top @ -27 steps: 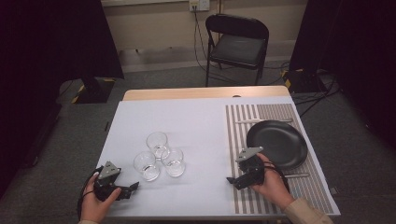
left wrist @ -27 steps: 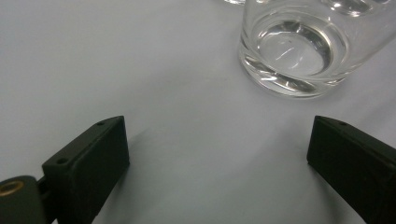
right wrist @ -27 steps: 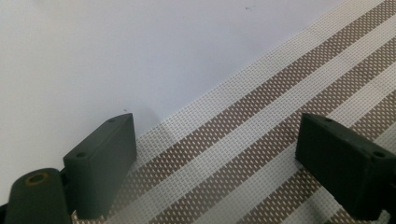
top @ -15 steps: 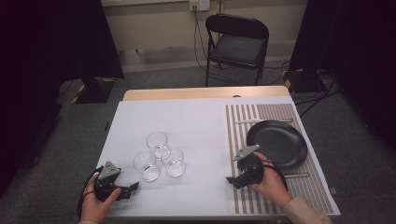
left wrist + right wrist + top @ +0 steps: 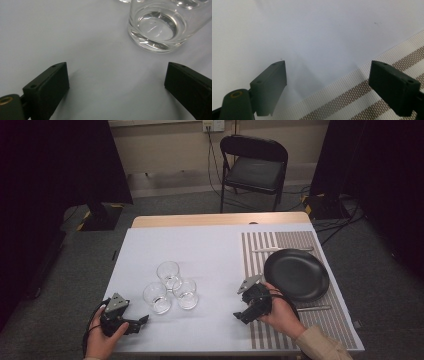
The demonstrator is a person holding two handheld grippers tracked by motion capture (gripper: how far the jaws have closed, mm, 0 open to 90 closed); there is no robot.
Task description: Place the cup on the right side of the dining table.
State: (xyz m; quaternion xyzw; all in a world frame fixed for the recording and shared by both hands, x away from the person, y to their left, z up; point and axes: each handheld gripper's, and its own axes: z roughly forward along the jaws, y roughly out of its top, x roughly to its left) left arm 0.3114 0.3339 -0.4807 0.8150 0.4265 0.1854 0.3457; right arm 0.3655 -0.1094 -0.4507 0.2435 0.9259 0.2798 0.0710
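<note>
We note right hand-held gripper (image 5: 239, 312) shifted off round black plate (image 5: 296, 274) toward three clear glasses (image 5: 170, 287); both hand-held grippers released, left (image 5: 141, 321) waiting near glasses.

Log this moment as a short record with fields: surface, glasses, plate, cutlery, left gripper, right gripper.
surface: table under a white cover, striped placemat on its right part
glasses: three clear glasses clustered left of centre, upright, empty
plate: black plate on the placemat
cutlery: one piece beyond the plate, one on its near side; kind too small to tell
left gripper: jaws open, nothing between them, near the closest glass
right gripper: jaws open, over the placemat's left edge, holding nothing
</note>
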